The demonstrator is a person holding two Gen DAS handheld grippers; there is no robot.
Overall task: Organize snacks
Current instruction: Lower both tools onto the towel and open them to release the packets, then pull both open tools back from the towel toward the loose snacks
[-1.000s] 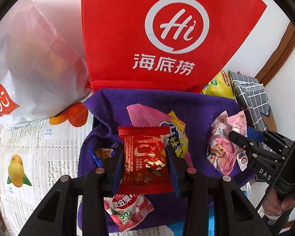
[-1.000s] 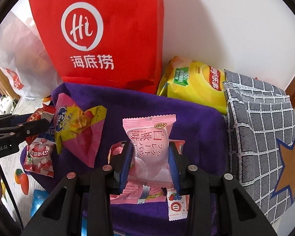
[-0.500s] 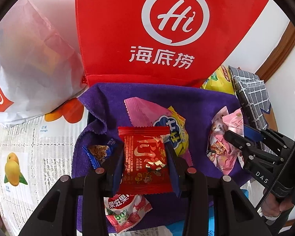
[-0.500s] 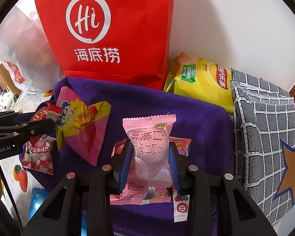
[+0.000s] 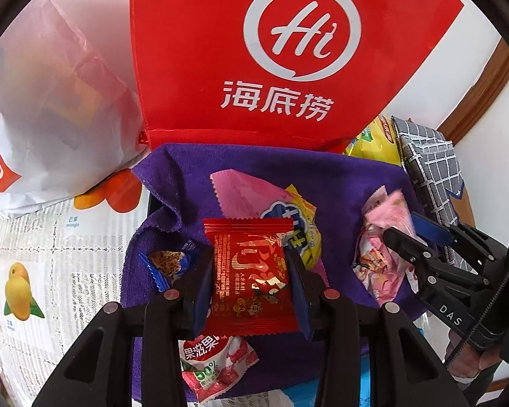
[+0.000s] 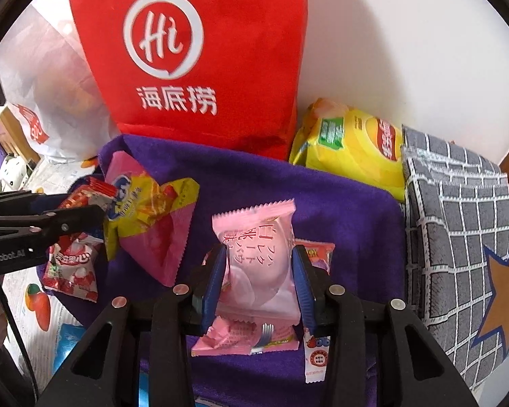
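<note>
A red snack packet [image 5: 251, 276] is clamped upright between the blue pads of the left hand-held gripper [image 5: 251, 271], raised over the purple towel [image 5: 193, 173]. A pink peach-cake packet [image 6: 259, 264] is pinched the same way by the right hand-held gripper [image 6: 259, 271], jaws closed onto its sides, over the same towel. On the towel are seen a pink-and-yellow candy bag [image 6: 149, 217], a lychee jelly packet [image 5: 217, 363] just below the red packet, a blue-wrapped biscuit [image 5: 168, 263] beside the left finger, and a flat pink wafer packet [image 6: 237, 339] under the pink one. A red Haidilao bag [image 5: 271, 54] stands behind the towel. A yellow chip bag [image 6: 353, 146] and grey checked cloth [image 6: 458, 224] are seen to the right, a white plastic bag [image 5: 47, 108] to the left. The table [image 5: 51, 264] is covered in fruit-print paper.
</note>
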